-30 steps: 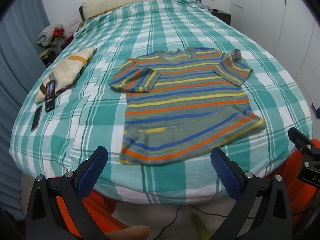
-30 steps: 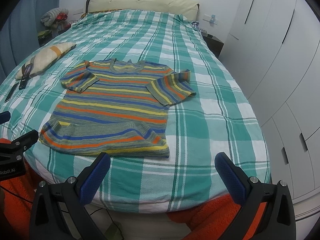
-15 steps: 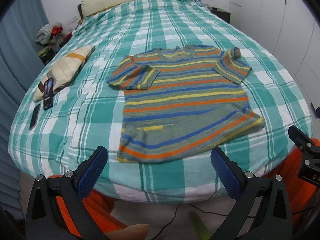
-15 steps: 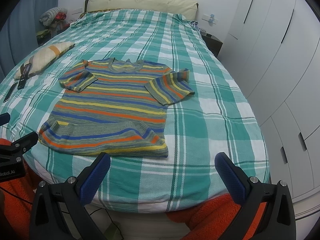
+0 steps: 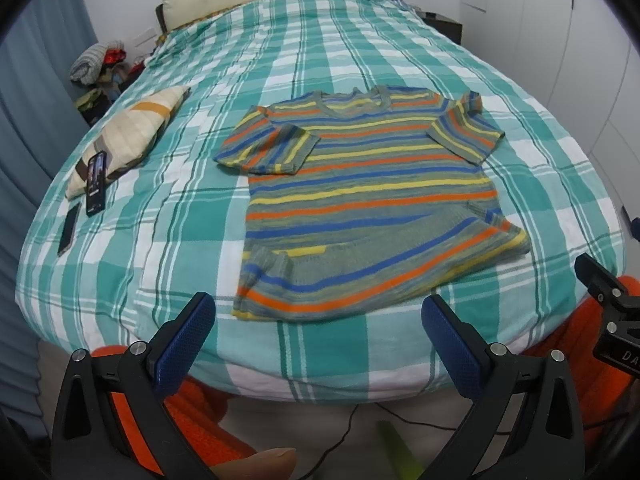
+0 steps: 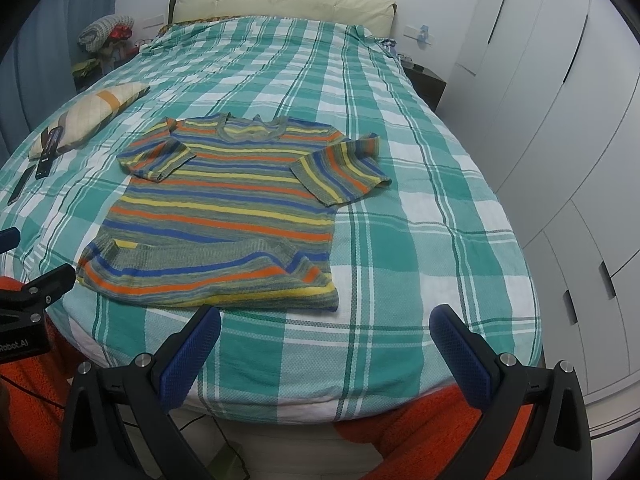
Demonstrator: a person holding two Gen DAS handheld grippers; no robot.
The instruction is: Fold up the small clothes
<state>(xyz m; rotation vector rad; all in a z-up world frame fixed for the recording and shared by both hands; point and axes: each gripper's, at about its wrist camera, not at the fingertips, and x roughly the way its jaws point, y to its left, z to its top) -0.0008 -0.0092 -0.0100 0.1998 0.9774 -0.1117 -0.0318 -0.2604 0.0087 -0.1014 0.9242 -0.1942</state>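
A small striped T-shirt (image 5: 368,200) (image 6: 236,208), in orange, yellow, blue and grey, lies spread flat near the foot of a bed with a green-and-white checked cover (image 5: 160,240) (image 6: 420,220). Its hem is folded up a little and its left sleeve is tucked onto the body. My left gripper (image 5: 318,324) stands open just short of the bed's foot edge, below the shirt's hem, with nothing between its fingers. The right gripper (image 6: 328,332) is open too, off the shirt's right hem corner, holding nothing.
A beige patterned pillow (image 5: 128,136) lies at the bed's left with a phone (image 5: 96,178) propped on it and a dark flat device (image 5: 69,228) nearby. White wardrobe doors (image 6: 560,120) line the right side. Clothes are piled (image 5: 100,64) by the headboard's left. Orange fabric (image 6: 420,432) lies below.
Both grippers have drawn back and dropped slightly from the bed, so the shirt sits a bit higher in each view. The shirt itself has not moved.
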